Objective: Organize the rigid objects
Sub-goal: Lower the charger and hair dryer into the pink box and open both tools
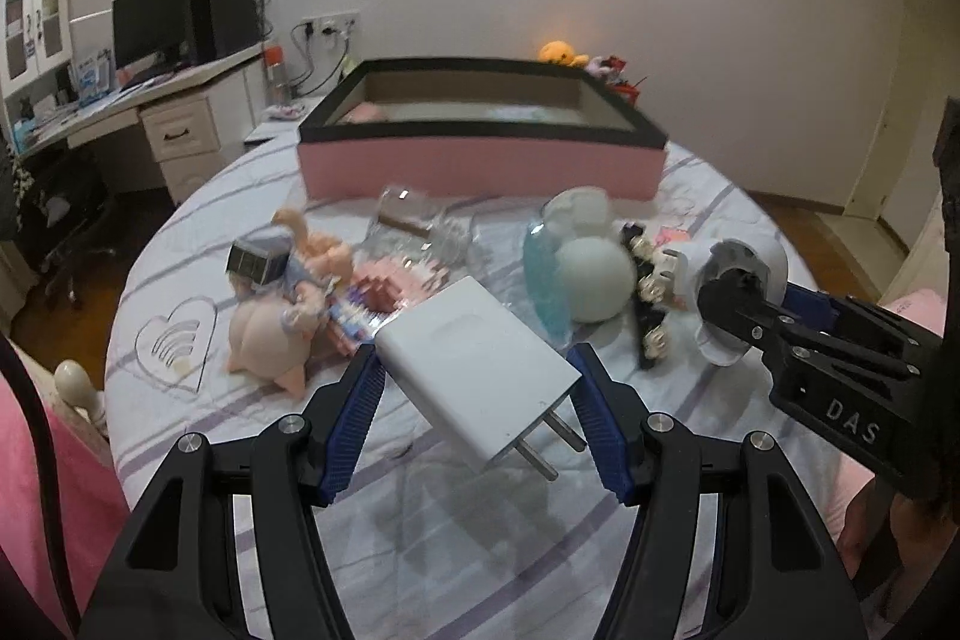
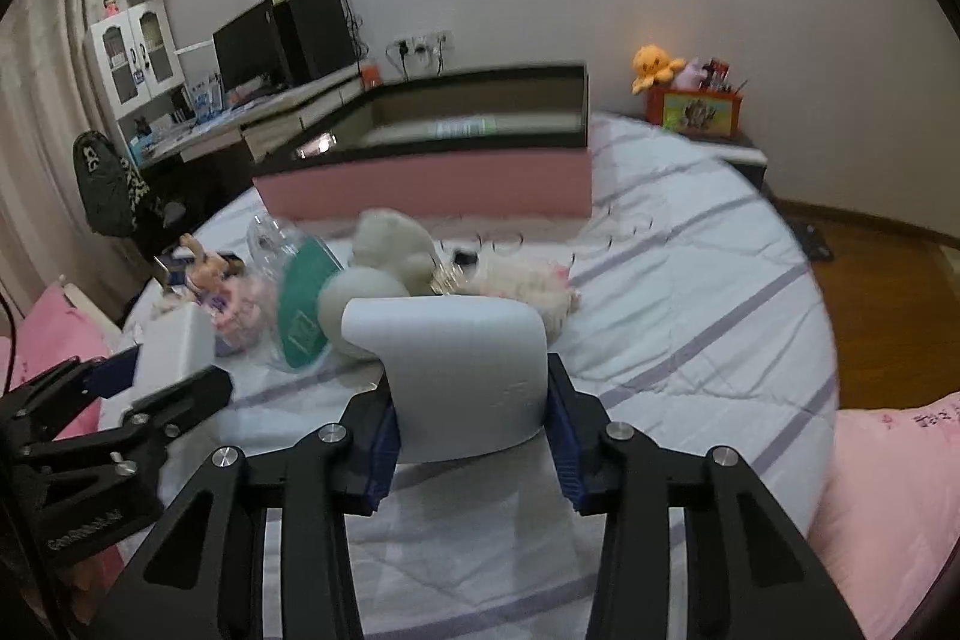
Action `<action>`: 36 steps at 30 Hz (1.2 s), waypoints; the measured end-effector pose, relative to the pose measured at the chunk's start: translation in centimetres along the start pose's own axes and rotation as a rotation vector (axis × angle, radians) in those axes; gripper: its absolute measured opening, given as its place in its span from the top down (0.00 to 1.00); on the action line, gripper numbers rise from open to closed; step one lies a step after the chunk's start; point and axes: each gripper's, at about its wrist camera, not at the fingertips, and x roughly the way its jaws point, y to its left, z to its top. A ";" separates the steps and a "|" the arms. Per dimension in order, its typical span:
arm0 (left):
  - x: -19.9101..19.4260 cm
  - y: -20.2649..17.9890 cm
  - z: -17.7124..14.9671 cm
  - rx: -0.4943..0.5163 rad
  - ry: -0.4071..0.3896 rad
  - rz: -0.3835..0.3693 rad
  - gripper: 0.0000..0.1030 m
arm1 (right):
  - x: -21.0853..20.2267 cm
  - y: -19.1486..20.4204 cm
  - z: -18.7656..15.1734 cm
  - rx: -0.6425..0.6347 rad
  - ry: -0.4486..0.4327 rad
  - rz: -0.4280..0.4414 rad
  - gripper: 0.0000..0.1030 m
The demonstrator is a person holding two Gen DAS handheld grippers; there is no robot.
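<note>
- The left wrist view shows the left gripper point(image 1: 474, 379) clamped on a white charger point(image 1: 474, 370), its 2 prongs pointing back toward the camera, lifted above the bed point(image 1: 708, 196).
- The right wrist view shows the right gripper point(image 2: 471, 403) closed on a white curved device point(image 2: 462, 370); only the left view shows that device's dark round face.
- Beyond the clutter of toys, a pink box point(image 1: 480, 160) with a black rim sits open on the striped bedspread.
- A desk point(image 2: 258, 112) with a monitor point(image 2: 246, 40) stands by the wall.
</note>
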 end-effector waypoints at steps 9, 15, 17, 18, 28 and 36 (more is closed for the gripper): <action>-1.8 0.0 4.0 0.025 -0.073 -0.055 0.38 | -3.4 2.1 2.6 -0.053 -0.109 0.003 0.58; -0.9 0.7 9.5 0.063 -0.120 -0.063 0.38 | -3.1 3.2 6.2 -0.089 -0.147 0.015 0.58; 0.1 0.8 11.2 0.070 -0.114 -0.062 0.38 | -2.3 3.2 7.9 -0.098 -0.150 0.031 0.58; 1.2 0.9 12.7 0.082 -0.107 -0.067 0.38 | -1.9 3.2 8.7 -0.099 -0.149 0.037 0.58; 15.1 2.1 20.3 0.094 0.123 -0.054 0.38 | 8.5 1.2 16.5 -0.105 -0.021 0.020 0.58; 22.1 2.8 19.7 0.104 0.272 -0.006 0.37 | 16.8 -2.7 17.9 -0.047 0.165 -0.067 0.58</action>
